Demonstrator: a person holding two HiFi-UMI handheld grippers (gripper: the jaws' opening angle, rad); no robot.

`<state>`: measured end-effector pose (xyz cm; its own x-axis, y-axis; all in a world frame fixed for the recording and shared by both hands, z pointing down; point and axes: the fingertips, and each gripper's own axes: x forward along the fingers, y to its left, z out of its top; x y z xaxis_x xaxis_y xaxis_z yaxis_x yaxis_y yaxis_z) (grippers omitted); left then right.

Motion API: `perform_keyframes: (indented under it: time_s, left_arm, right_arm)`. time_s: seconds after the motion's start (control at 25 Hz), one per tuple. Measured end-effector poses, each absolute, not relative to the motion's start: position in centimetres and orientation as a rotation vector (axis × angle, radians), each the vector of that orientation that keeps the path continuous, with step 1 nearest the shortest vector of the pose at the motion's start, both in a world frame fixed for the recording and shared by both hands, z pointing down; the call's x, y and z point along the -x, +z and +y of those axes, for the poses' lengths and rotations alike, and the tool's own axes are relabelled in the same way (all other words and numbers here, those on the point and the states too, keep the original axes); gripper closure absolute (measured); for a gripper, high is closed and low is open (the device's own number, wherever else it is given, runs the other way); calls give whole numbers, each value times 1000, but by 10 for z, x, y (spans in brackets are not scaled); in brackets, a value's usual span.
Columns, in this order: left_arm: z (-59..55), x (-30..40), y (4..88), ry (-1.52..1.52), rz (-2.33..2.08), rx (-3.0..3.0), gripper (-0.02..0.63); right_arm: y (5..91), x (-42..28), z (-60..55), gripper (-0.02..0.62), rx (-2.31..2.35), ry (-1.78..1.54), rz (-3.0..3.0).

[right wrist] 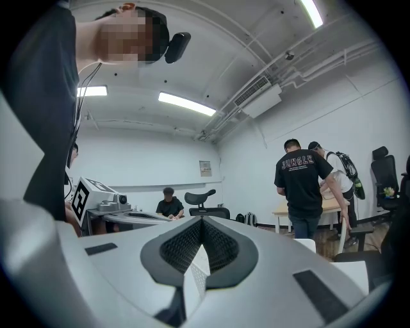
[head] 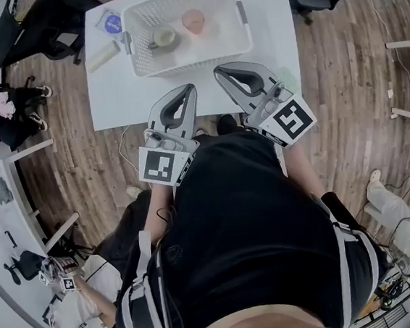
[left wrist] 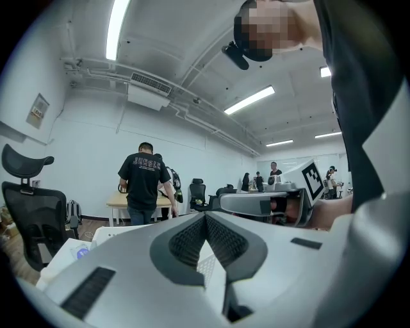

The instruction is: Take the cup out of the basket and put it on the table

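Note:
A white mesh basket (head: 188,59) stands on the white table (head: 114,100). Inside it are a pale cream cup (head: 165,37) with a handle and a pink cup (head: 194,21). My left gripper (head: 190,88) hovers at the table's near edge, just short of the basket's front wall, shut and empty. My right gripper (head: 218,70) is beside it, its tip close to the basket's front right corner, also shut on nothing. In the left gripper view the left gripper (left wrist: 205,215) points up and away at the room, as does the right gripper (right wrist: 202,220) in the right gripper view; neither shows the cups.
A blue round lid (head: 111,24) and a pale cylinder (head: 103,56) lie on the table left of the basket. Black office chairs (head: 27,29) stand at the far corners. A person in a black shirt (left wrist: 146,182) stands at a distant desk. Wooden floor surrounds the table.

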<state>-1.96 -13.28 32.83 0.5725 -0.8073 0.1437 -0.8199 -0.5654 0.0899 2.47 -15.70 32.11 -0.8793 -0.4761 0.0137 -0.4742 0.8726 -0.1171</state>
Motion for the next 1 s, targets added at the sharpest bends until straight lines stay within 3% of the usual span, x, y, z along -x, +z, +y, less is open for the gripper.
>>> perform_keyframes:
  time_s: [1.0]
  left_arm:
    - [-184, 60, 342, 106, -1378, -2615, 586]
  right_arm:
    - [337, 10, -204, 577, 817, -210, 3079]
